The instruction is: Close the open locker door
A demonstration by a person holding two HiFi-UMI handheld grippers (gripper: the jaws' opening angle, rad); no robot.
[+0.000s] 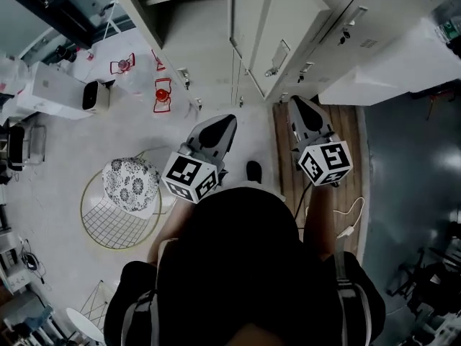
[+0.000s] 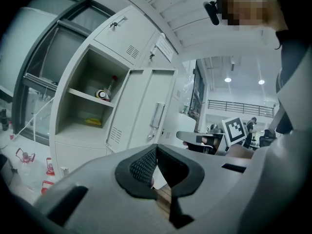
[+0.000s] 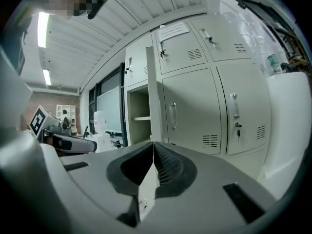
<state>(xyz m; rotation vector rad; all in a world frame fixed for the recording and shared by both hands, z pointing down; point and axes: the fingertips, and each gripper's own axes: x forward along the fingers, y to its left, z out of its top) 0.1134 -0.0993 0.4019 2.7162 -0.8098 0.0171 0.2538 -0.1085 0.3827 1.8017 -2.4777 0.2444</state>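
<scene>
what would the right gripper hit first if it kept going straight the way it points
Most likely the open locker door, seen nearly edge-on right above the tips of the shut right gripper. Nothing shows between them, though depth is hard to judge.

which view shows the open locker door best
The left gripper view: the open locker door turns its broad face to the camera, with the handle plain to see. The right gripper view catches the door almost edge-on. The head view sees it steeply from above, foreshortened.
</scene>
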